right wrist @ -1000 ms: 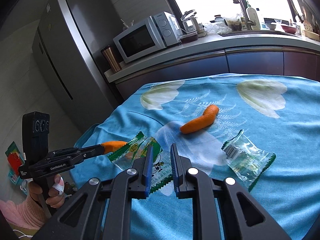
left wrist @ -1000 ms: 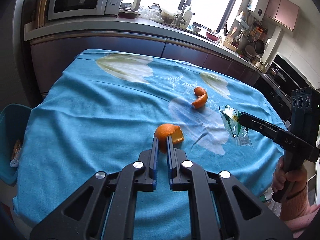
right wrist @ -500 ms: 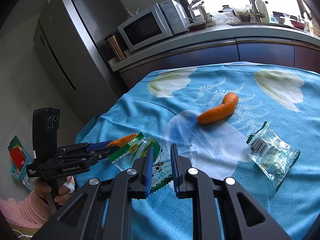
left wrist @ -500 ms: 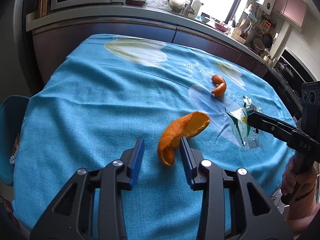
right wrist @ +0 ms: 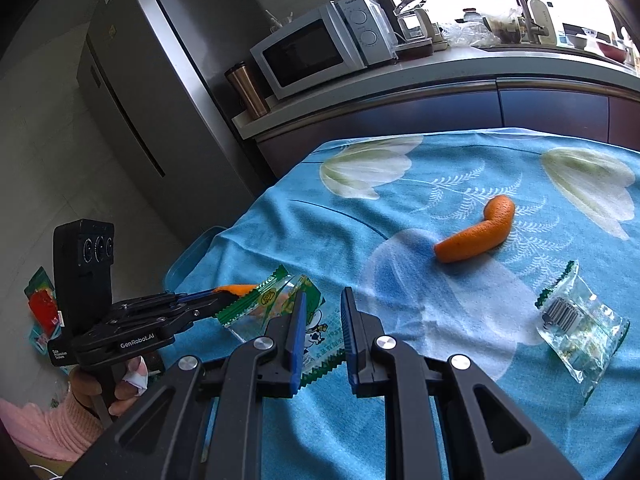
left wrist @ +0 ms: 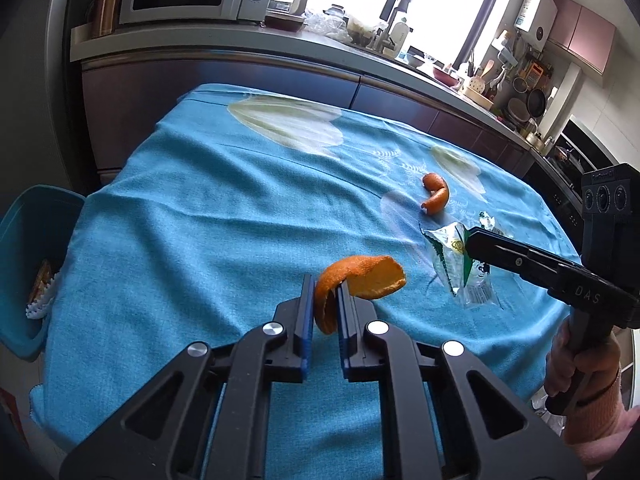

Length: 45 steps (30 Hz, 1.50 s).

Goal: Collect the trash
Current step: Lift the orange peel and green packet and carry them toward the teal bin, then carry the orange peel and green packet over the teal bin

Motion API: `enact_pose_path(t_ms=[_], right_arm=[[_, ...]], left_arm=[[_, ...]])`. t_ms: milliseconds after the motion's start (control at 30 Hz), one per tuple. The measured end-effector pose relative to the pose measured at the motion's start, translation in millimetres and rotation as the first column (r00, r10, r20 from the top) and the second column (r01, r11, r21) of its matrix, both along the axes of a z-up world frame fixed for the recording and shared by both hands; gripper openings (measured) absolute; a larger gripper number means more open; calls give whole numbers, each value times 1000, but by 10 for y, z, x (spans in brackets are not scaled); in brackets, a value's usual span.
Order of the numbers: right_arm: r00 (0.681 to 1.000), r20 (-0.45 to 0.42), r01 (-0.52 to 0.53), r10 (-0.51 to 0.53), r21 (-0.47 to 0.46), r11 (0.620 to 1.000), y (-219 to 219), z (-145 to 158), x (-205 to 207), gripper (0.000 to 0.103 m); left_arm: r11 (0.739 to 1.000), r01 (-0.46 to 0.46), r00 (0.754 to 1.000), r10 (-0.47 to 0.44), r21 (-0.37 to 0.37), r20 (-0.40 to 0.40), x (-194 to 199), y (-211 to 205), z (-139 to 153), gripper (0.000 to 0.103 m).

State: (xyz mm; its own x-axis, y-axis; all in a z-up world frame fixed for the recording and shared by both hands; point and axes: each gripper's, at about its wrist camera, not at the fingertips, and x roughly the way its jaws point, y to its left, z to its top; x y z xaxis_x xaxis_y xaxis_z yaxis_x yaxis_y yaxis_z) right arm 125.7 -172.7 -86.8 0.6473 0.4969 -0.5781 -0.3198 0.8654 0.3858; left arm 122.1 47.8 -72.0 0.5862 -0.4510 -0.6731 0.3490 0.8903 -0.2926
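Trash lies scattered on a table draped in a blue tablecloth [left wrist: 192,216] printed with pale flowers, the largest thing in both views; behind it runs a dark kitchen counter [right wrist: 440,76] carrying a microwave [right wrist: 320,46], with a tall grey fridge [right wrist: 152,92] to one side. A teal bin [left wrist: 24,264] stands off the table's edge in the left wrist view, with a few scraps inside it. Next in size are the two black handheld tools. The left gripper [left wrist: 324,300] has its jaws closing, and its blue pads press a curled strip of orange peel [left wrist: 360,280] between them, the peel's free end arching out above the cloth. The right gripper [right wrist: 322,320] stands narrow; a green-edged snack wrapper [right wrist: 272,300] lies beneath and beside its left finger, and whether the pads pinch it cannot be told from that view, though the left wrist view shows the wrapper raised off the cloth at that gripper's tip. A clear plastic wrapper [right wrist: 580,320] with green serrated edges rests flat on the cloth to the right, well apart from both tools. A second, curved piece of orange peel [right wrist: 476,236] lies farther up the table, between the two wrappers. A pink sleeve [right wrist: 44,424] shows at the hand gripping the left tool.
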Motion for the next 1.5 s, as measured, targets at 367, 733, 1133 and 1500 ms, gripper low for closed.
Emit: enact_pose_path(t_ms=[367,733,1133,1500], right_arm=[[997,25,-79,79,2,997,355,116,130,16],[987,39,-157,157,5,988,697,214,259,16],[969,42,-243,243,1,970,1114,310,406,16],[949,30,-314,313,14,949,1522,337,571,16]], left_arm=[[996,-94,995,94,-15,41,-144,449,173,11],[981,-192,980,194,-34,49,-209,917,223,11],[951,-303,949,306,-58,68,-304,1404,321,11],[916,-395,913,400,-64,82,-342,1813,361,11]])
